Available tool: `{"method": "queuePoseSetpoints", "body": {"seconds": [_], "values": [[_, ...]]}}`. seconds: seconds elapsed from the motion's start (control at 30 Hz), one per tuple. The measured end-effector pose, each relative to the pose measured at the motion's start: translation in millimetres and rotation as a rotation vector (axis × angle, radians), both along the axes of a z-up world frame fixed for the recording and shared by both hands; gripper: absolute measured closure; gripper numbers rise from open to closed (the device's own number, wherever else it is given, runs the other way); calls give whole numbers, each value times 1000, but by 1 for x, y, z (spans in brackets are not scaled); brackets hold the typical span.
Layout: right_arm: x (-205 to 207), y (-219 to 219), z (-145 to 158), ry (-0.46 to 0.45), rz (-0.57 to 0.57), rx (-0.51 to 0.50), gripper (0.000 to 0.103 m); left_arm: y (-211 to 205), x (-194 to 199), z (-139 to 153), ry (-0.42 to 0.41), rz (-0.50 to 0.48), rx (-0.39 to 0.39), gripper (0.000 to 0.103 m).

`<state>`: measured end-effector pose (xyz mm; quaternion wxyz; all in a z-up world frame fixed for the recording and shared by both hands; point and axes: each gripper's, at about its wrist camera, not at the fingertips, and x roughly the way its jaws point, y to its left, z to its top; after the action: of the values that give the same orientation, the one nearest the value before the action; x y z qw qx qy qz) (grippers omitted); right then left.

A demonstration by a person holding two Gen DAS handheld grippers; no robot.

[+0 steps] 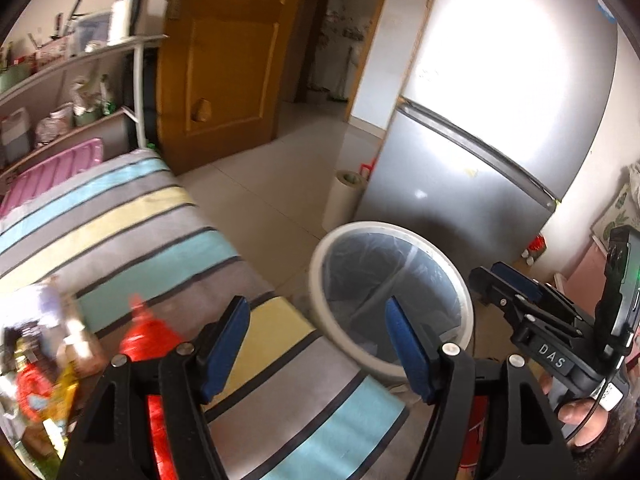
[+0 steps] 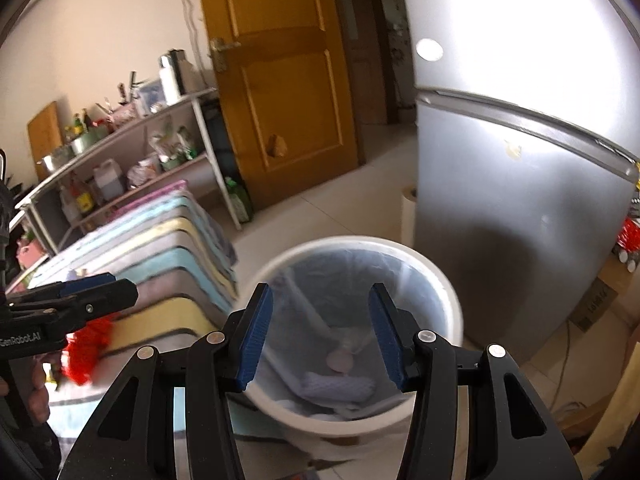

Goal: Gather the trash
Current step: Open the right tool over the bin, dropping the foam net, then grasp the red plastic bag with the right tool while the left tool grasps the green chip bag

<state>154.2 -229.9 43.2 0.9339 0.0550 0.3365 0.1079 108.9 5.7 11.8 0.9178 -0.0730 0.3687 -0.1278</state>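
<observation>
Right tool (image 2: pixel 316 336) wide, empty, above white bin (image 2: pixel 448 280) holding trash (image 2: pixel 340 384). Left tool (image 1: pixel 316 348) wide, empty, over striped tabletop (image 1: pixel 132 216) edge, bin (image 1: pixel 320 256) just beside. Red wrapper (image 1: pixel 148 336) near left tool.

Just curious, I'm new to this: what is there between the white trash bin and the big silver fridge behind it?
In the left wrist view, only bare pale floor tile separates the trash bin from the fridge; a white roll stands at the fridge's corner.
</observation>
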Motion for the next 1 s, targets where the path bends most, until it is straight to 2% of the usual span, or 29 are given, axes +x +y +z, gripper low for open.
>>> {"method": "queuePoseSetpoints", "body": {"seconds": [0.17, 0.23, 0.5, 0.63, 0.73, 0.8, 1.0], "values": [[-13, 32, 12, -36, 63, 26, 52, 38, -26, 6, -38, 84, 22, 30], [-17, 46, 13, -34, 99, 35, 52, 53, -37, 7, -50, 110, 11, 29], [-34, 106, 10, -30, 238, 48, 52, 119, -79, 6, -79, 266, 52, 26], [-36, 134, 5, -12, 296, 61, 50, 153, -93, -2, -59, 331, 29, 24], [-40, 154, 0, -2, 331, 60, 47, 172, -105, -9, -54, 363, 58, 23], [-42, 166, -2, 14, 359, 74, 45, 186, -113, -13, -49, 383, 33, 22], [-33, 199, -15, 82, 381, 101, 42, 214, -122, -31, 7, 383, -3, 21]]}}
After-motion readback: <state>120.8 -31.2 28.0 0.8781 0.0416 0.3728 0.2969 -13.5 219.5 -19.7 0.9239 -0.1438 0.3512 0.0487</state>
